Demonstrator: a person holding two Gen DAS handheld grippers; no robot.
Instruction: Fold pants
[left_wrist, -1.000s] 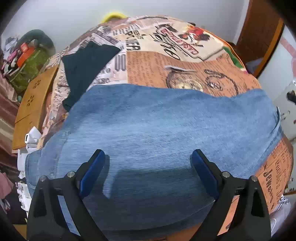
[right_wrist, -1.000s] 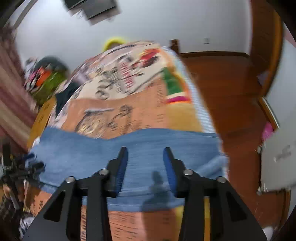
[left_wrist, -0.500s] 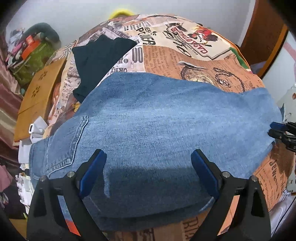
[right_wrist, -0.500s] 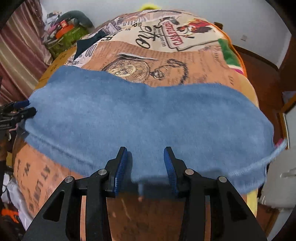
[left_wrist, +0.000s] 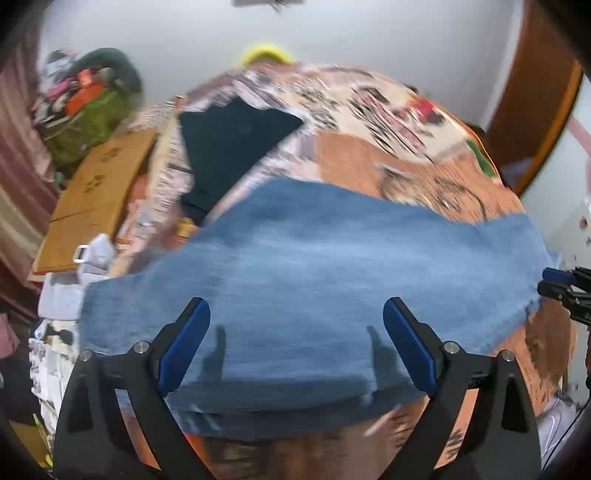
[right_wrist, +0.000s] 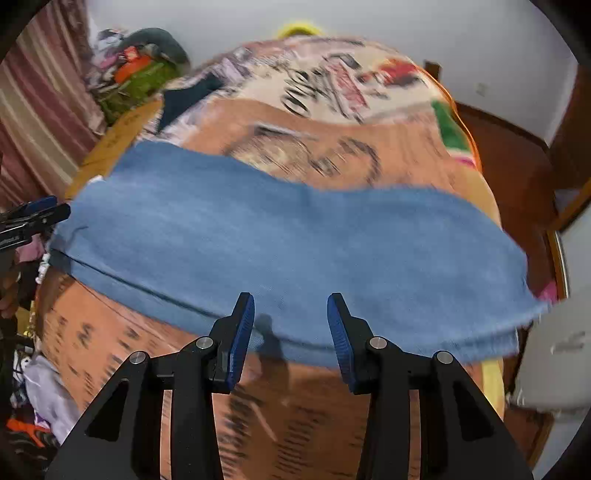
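Blue jeans (left_wrist: 332, 280) lie flat in a long band across a bed covered by a newspaper-print spread (left_wrist: 369, 162). My left gripper (left_wrist: 295, 317) hovers above the near edge of the denim, jaws wide open with nothing between them. In the right wrist view the same jeans (right_wrist: 295, 236) stretch from left to right, with a frayed hem at the right end. My right gripper (right_wrist: 290, 306) stands partly open just over the near edge of the denim and holds nothing. Each gripper shows at the edge of the other's view: the right gripper (left_wrist: 557, 284) and the left gripper (right_wrist: 33, 214).
A dark folded garment (left_wrist: 232, 147) lies on the spread beyond the jeans. Left of the bed are a brown board (left_wrist: 96, 192), a green bag with clutter (left_wrist: 92, 122) and white items (left_wrist: 74, 280). A wooden door (left_wrist: 532, 110) and wooden floor (right_wrist: 509, 147) are on the right.
Both views have shifted and blurred. The left gripper has risen and drawn back, so more of the bed shows. The right gripper has swung across the jeans and rolled. Both grippers stay empty.
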